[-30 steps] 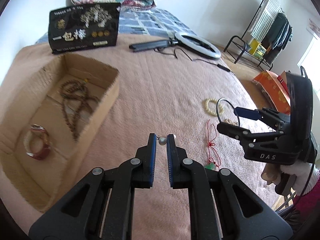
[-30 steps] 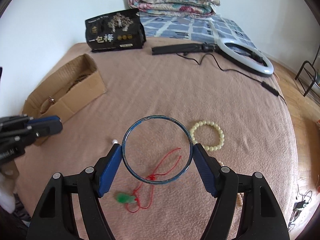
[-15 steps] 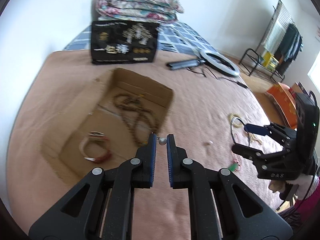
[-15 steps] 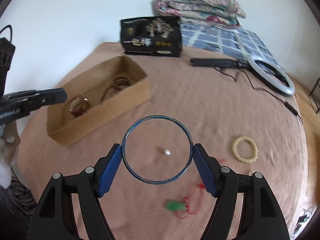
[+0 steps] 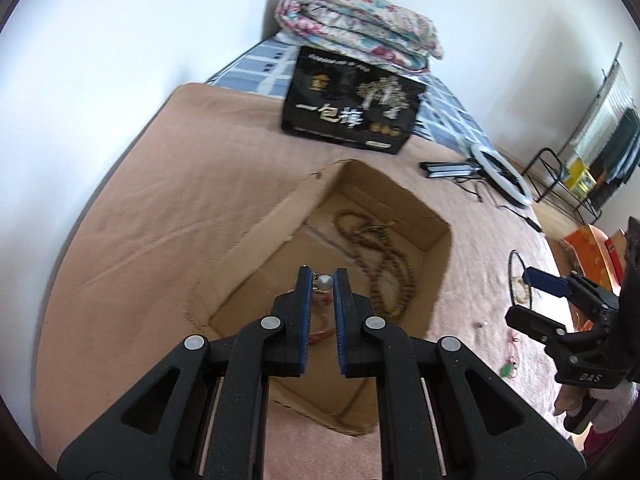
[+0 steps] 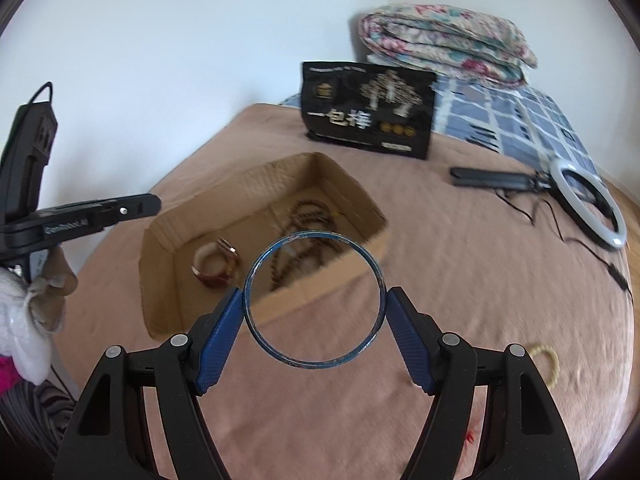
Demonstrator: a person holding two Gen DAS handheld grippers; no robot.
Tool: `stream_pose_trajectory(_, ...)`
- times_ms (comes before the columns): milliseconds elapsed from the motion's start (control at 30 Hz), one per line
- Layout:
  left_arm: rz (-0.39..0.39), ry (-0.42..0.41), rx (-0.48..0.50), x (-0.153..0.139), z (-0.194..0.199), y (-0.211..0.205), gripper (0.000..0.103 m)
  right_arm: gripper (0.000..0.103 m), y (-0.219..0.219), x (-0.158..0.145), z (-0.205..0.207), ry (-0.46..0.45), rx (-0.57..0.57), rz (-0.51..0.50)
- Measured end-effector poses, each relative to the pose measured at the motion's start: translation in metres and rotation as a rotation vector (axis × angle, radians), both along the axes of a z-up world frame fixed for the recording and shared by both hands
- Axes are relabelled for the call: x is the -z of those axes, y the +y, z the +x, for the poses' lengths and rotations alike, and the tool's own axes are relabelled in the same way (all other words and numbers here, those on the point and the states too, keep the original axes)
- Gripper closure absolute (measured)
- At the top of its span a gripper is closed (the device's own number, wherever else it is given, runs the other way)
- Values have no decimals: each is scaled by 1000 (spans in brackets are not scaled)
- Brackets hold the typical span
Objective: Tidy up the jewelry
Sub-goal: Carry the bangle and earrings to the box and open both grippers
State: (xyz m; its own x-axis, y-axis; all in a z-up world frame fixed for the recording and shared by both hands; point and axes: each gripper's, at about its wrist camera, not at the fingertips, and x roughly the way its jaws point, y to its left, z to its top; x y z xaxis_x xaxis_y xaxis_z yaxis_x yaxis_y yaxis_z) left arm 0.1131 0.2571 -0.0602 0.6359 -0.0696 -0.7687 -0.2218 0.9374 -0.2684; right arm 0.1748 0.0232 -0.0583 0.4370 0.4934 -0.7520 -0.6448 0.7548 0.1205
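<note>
An open cardboard box [image 5: 256,236] [image 6: 256,178] lies on the pink bedspread. It holds a brown bead necklace [image 5: 384,256] [image 6: 308,216] and a red-and-white bangle [image 6: 216,268]. My left gripper [image 5: 320,280] is shut on a small pearl earring [image 5: 324,281] and hovers over the box. My right gripper [image 6: 314,300] is shut on a thin blue bangle [image 6: 376,276], held in front of the box's near wall. The right gripper also shows in the left wrist view [image 5: 532,296], to the right of the box.
A black printed bag [image 5: 352,116] [image 6: 368,112], a folded quilt [image 6: 444,40] and a ring light [image 6: 588,204] with its cable lie behind the box. A cream bead bracelet [image 6: 548,360], a loose pearl [image 5: 479,324] and a green pendant on red cord [image 5: 507,369] lie right of the box.
Both grippers have swung left toward the box. The left one, still holding the earring, now hovers over the box. The right one, still holding the blue bangle, has come up to its near wall.
</note>
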Motion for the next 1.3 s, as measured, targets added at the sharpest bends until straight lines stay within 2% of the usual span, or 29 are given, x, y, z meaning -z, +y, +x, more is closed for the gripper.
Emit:
stream_pose_trajectory(167, -12, 41, -28, 13, 2, 11, 94, 31, 27, 4, 4, 4, -35, -14)
stream_pose_trajectory(467, 11, 85, -26, 28, 6, 7, 94, 31, 59, 19, 12, 25, -62, -51)
stream_pose_trajectory(867, 10, 93, -35, 32, 7, 6, 94, 31, 72, 27, 24, 40, -56, -59)
stream_pose_trajectory(1067, 15, 102, -38, 32, 7, 6, 94, 31, 74, 24, 24, 19, -56, -66)
stream_pose_trajectory(1167, 14, 105, -44, 33, 8, 7, 70, 25, 75, 24, 25, 14, -57, -65)
stream_pose_trajectory(1300, 18, 98, -47, 31, 7, 6, 69, 24, 73, 22, 25, 11, -53, -57)
